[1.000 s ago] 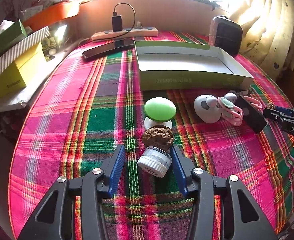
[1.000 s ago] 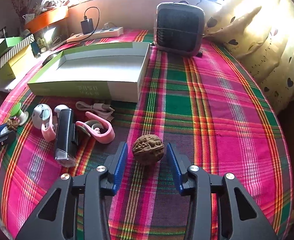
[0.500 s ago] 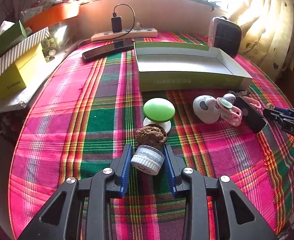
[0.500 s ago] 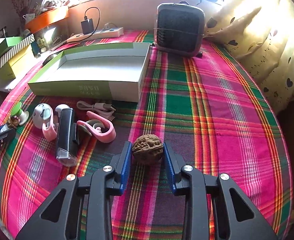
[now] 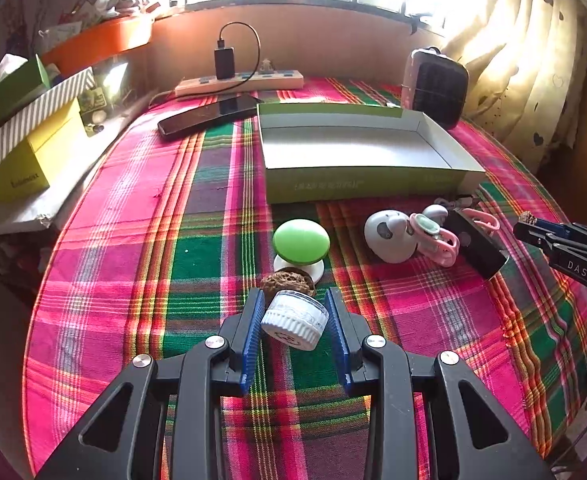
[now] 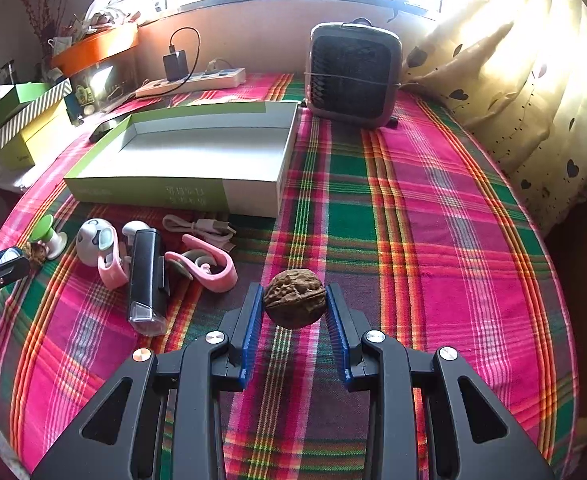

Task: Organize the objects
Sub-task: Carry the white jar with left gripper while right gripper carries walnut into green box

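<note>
My left gripper (image 5: pixel 293 314) is shut on a small clear jar with a white ribbed lid (image 5: pixel 294 320), which lies on its side on the plaid cloth. Just behind the jar sits a brown walnut (image 5: pixel 287 282), and behind that a green-topped mushroom toy (image 5: pixel 300 240). In the right wrist view my right gripper (image 6: pixel 294 304) is shut on a second walnut (image 6: pixel 294 303). An open, empty green-and-white box (image 5: pixel 367 182) (image 6: pixel 173 192) lies farther back on the table.
A white mouse-shaped gadget (image 5: pixel 389 236), pink clips (image 6: pixel 209 266), a black rectangular device (image 6: pixel 145 276) and a white cable (image 6: pixel 201 226) lie left of the right gripper. A small heater (image 6: pixel 351 76), power strip (image 5: pixel 239 80), phone (image 5: pixel 209 114) and stacked boxes (image 5: pixel 25 148) line the back and left.
Both grippers' jaws have come together: the left pair onto the small jar, the right pair onto the walnut. Neither hand has shifted much.
</note>
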The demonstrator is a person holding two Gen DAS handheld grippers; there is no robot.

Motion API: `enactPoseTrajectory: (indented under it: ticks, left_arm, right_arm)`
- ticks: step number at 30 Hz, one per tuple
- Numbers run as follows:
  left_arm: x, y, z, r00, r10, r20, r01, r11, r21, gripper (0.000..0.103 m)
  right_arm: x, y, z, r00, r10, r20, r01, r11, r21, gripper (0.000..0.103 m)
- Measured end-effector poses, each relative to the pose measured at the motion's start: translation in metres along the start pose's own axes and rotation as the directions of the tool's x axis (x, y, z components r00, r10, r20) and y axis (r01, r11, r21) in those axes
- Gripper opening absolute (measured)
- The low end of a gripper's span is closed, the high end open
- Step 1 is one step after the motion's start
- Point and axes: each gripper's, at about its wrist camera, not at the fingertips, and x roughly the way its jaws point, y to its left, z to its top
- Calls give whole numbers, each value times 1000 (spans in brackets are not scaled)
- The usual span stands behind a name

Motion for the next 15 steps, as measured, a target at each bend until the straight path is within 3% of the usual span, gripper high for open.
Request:
enactPoseTrajectory:
  ticks: [15]
  left_arm:
    - [-8,-2,59,994,-85,62,85,996,8,29]
  right_arm:
    - [-33,15,48,993,15,113,-13,1000,-18,32]
